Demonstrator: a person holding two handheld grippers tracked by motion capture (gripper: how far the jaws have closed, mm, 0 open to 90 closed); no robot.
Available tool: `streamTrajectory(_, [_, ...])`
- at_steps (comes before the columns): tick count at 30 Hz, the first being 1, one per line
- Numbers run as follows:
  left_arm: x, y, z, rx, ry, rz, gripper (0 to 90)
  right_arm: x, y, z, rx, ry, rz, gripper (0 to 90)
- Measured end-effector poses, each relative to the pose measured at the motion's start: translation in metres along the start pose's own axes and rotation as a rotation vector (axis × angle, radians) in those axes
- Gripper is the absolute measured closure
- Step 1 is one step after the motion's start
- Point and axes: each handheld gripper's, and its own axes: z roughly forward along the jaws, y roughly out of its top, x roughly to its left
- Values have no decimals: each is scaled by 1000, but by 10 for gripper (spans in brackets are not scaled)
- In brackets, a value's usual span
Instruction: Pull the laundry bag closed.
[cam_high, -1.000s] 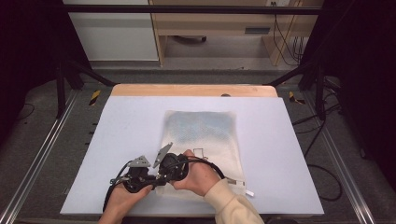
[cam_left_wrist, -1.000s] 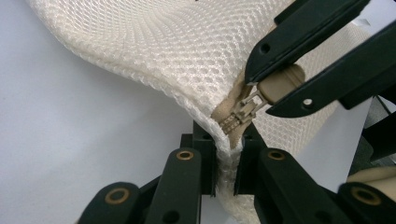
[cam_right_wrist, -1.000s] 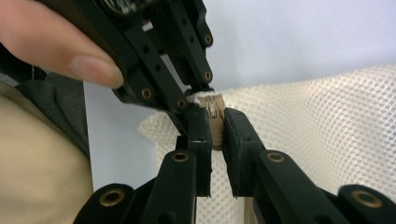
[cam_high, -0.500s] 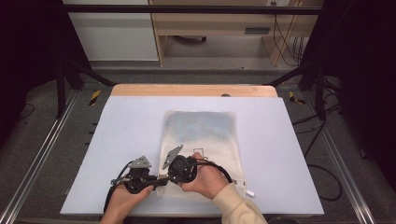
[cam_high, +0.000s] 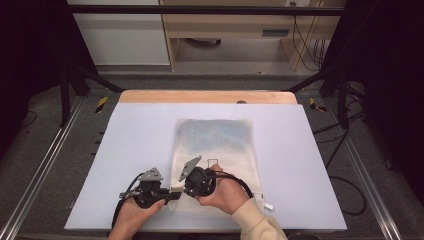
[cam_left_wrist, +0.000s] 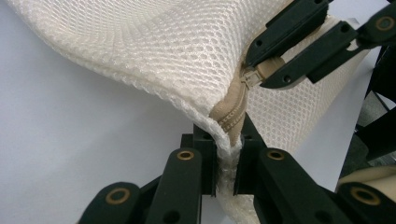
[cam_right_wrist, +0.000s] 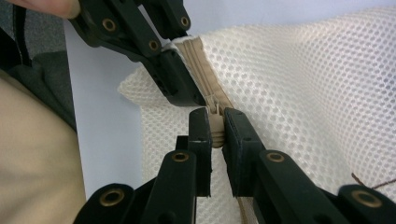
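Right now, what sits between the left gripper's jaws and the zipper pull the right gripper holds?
In the left gripper view, a short run of tan zipper tape on the mesh bag spans from the left gripper to the zipper pull.

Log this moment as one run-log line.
left gripper: shut on mesh bag corner by the zipper | right gripper: shut on zipper pull | bag: flat on table, near edge lifted

Wooden shelf (cam_high: 235, 30) beyond grey floor (cam_high: 45, 145)
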Motion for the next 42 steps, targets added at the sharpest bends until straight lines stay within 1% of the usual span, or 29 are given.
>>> streamTrajectory(2, [0, 0, 0, -2, -3, 0, 825, -1, -1, -1, 0, 3, 1, 821])
streamTrajectory(3, [0, 0, 0, -2, -3, 1, 825, 0, -3, -2, -5, 0, 9, 820])
streamTrajectory(10, [-2, 1, 0, -2, -9, 12, 825, 0, -7, -5, -14, -6, 9, 821])
streamTrajectory(15, [-3, 1, 1, -2, -9, 13, 824, 0, -9, -7, -4, -10, 10, 821])
streamTrajectory(17, [-3, 1, 0, -2, -9, 14, 825, 0, -10, -7, -8, -11, 13, 821])
streamTrajectory(21, [-4, 1, 1, -2, -17, 16, 824, -1, -12, -10, -7, -13, 15, 820])
streamTrajectory(29, [-4, 1, 0, -7, -20, 16, 824, -1, -14, -14, 5, -21, 19, 821])
streamTrajectory(33, [-4, 1, -1, -14, -21, 14, 824, -2, -17, -19, 7, -31, 29, 821])
streamTrajectory(39, [-4, 1, -2, -19, -20, 10, 824, -4, -21, -26, 17, -44, 23, 821])
streamTrajectory(40, [-4, 1, -3, -21, -21, 8, 824, -4, -23, -29, 21, -50, 32, 821])
streamTrajectory(42, [-4, 1, -3, -22, -20, 9, 824, -4, -24, -30, 22, -51, 33, 821])
